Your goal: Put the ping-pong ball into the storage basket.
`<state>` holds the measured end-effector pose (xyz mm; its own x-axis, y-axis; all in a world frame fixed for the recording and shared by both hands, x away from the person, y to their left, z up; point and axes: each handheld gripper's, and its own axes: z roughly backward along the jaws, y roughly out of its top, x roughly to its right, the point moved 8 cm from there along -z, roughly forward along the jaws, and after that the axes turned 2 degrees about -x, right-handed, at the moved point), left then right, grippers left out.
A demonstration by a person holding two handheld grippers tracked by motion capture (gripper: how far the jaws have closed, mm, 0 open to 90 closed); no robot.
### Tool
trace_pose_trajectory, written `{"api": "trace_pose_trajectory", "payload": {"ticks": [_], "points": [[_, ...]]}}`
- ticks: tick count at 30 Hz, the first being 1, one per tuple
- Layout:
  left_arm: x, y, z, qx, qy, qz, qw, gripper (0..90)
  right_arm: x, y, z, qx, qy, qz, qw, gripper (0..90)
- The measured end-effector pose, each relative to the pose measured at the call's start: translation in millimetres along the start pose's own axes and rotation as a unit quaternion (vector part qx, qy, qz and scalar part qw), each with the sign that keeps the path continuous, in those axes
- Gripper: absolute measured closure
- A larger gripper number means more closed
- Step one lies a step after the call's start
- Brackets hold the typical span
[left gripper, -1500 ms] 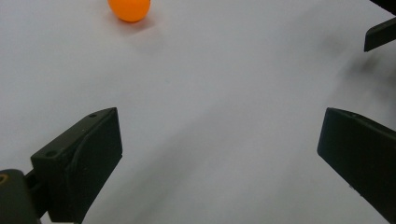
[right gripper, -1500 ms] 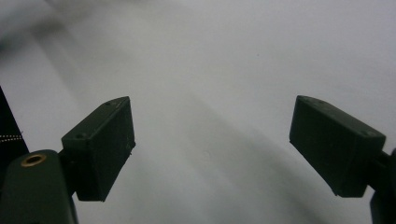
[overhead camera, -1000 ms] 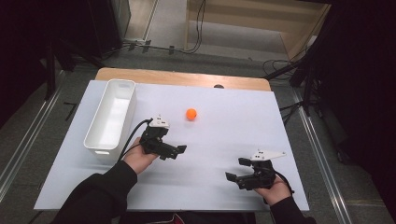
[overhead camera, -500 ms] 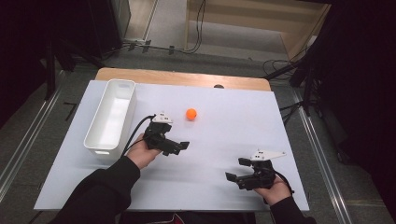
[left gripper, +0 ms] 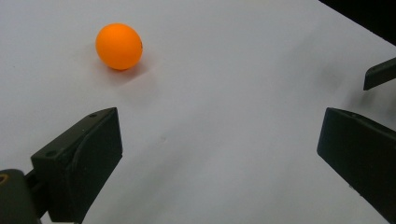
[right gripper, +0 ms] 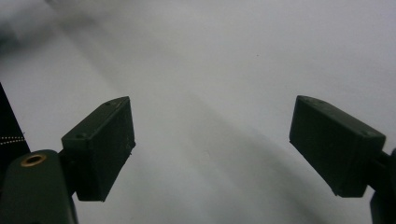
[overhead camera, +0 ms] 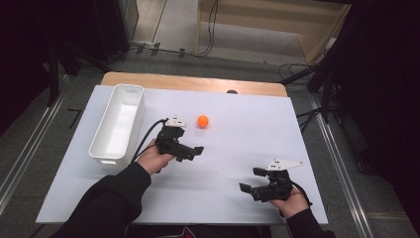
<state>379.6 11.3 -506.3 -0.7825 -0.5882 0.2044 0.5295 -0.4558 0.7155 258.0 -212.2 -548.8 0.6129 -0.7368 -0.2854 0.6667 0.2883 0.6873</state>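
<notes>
An orange ball (overhead camera: 202, 120) rests on the white table sheet (overhead camera: 237, 134), a little past the middle. My left gripper (overhead camera: 191, 152) hovers just in front of it, slightly to its left, with its jaws spread wide and nothing between them. In the left gripper view the ball (left gripper: 118, 45) lies at the upper left, ahead of the open left gripper (left gripper: 219, 149) and apart from both jaws. My right gripper (overhead camera: 251, 179) is near the front right of the sheet, open and holding nothing. In the right gripper view the right gripper (right gripper: 210, 144) has bare sheet between its jaws.
A long white bin (overhead camera: 119, 123) stands along the left side of the sheet, close to the left forearm. A strip of wooden tabletop (overhead camera: 193, 83) shows behind the sheet. A dark tip (left gripper: 380, 73) pokes in at the right edge of the left gripper view.
The left gripper has crept a little to the right and forward, nearer the ball. The right gripper and the ball have stayed put.
</notes>
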Motion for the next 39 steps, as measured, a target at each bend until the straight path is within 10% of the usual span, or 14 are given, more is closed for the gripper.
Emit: {"api": "trace_pose_trajectory", "payload": {"ticks": [39], "points": [[-25.1, 29.2, -28.6, -0.011, 0.009, 0.011, 0.9998, 0.5, 0.1, -0.2, 0.6, 0.000, -0.001, 0.002, 1.0000, 12.9]]}}
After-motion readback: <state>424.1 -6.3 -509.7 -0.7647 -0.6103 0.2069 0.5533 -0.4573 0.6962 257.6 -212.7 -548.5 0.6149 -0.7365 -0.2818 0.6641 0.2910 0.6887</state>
